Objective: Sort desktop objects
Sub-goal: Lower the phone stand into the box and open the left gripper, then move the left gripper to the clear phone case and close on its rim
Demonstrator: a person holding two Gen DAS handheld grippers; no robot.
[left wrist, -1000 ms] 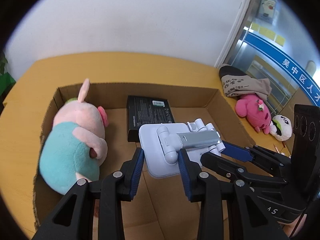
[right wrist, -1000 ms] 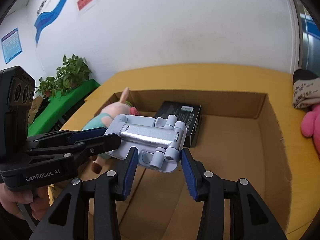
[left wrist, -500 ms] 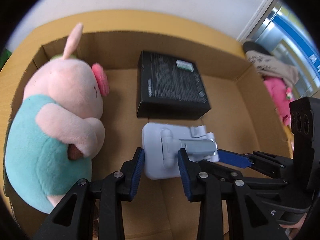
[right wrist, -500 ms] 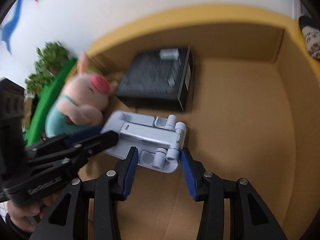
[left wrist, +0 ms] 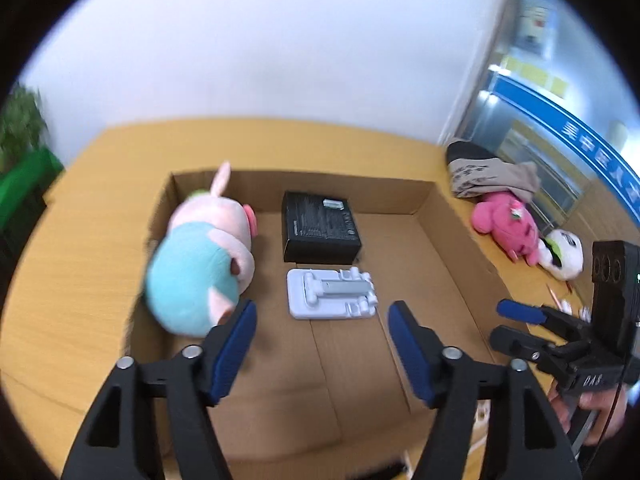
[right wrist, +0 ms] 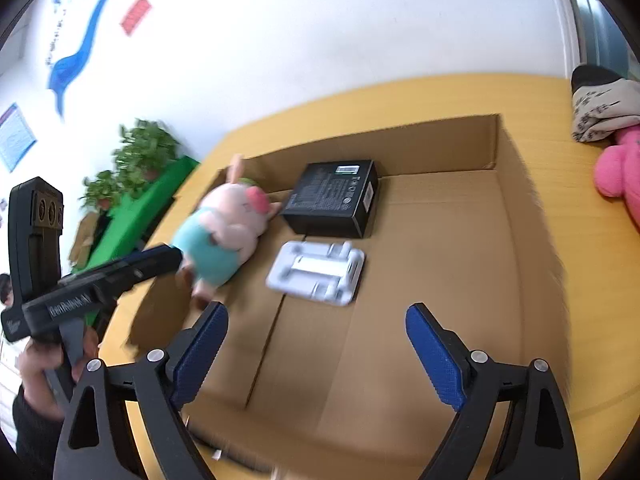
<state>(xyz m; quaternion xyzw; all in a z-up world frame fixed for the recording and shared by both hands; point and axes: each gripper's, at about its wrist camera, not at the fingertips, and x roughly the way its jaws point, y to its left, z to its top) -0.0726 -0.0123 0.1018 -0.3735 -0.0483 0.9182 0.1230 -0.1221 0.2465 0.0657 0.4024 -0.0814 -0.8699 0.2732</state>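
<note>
Left wrist view: left gripper spread wide, holding nothing, above cardboard box. White folding stand lies flat on the box floor, just in front of black carton, beside pig plush. Stand likely rigid plastic and metal, light, smooth; best pinched across its narrow sides. Pink plush and panda plush wait on the desk, soft, graspable anywhere. Right gripper body reads "DAS"; its jaw state cannot be told here. Right wrist view: right gripper released, empty. Stand, carton with unreadable white label, pig plush in box. Left gripper lettering is blurred.
</note>
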